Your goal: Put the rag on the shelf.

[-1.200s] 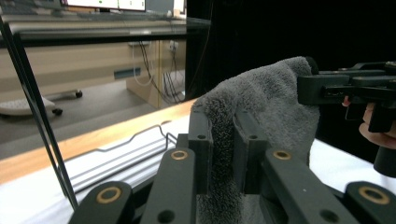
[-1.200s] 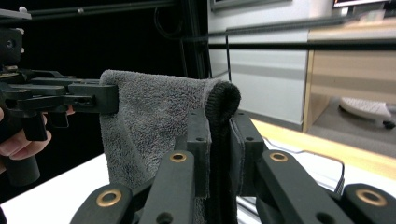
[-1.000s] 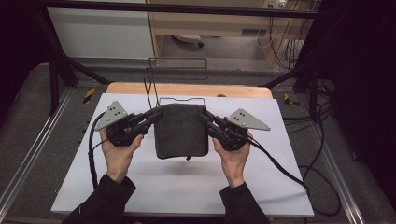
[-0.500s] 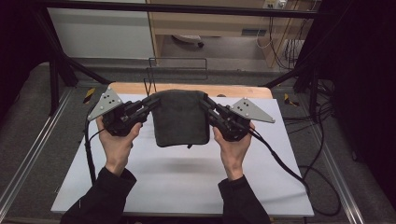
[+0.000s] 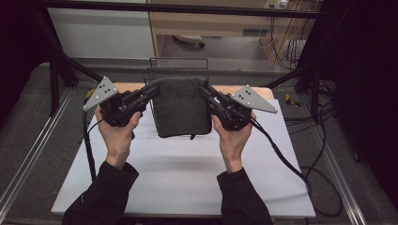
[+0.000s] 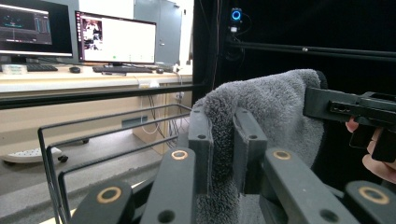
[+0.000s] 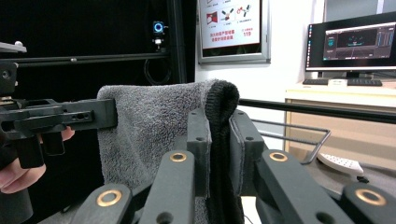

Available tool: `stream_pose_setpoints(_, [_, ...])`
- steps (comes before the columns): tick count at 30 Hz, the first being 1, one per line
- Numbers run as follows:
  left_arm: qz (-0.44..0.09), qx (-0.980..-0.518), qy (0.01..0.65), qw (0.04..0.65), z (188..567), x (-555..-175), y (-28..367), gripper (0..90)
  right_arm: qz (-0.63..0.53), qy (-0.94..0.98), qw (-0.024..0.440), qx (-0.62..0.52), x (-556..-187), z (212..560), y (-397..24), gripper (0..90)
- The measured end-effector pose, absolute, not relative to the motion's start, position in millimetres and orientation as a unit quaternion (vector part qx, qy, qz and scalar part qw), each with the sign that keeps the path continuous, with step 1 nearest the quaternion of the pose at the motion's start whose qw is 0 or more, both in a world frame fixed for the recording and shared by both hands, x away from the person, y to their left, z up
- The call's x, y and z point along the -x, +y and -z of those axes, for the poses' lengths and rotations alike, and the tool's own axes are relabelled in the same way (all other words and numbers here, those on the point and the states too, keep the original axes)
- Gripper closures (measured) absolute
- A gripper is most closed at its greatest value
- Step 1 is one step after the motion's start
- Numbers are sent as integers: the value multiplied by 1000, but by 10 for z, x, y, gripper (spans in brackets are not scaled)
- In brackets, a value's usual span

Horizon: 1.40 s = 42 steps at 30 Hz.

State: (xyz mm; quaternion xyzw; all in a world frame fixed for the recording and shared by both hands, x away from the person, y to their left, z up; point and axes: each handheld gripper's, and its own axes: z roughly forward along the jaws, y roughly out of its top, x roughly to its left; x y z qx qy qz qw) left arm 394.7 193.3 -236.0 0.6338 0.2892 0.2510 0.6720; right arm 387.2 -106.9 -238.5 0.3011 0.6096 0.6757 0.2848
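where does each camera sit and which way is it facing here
high view: above the person's side, looking forward and down on the white table; both hands, left claw and right claw hold the grey towel.
left gripper view: rides the left claw, facing the wire rack and monitors.
right gripper view: rides the right claw, facing a poster.
shared: towel, opposite claw.

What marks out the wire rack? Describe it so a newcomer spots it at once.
Start at the white table and go to its far edge. Behind the dark grey towel that hangs between the two grippers stands the wire rack: thin black bars, see-through, unlike the solid towel.
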Motion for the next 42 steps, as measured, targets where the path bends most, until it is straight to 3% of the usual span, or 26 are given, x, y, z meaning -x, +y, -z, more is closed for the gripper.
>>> stream_pose_setpoints(42, [-267,-593,294,701,1630,-4514,1984,794,-687,583,323,-289,-4411,1637,-913,811])
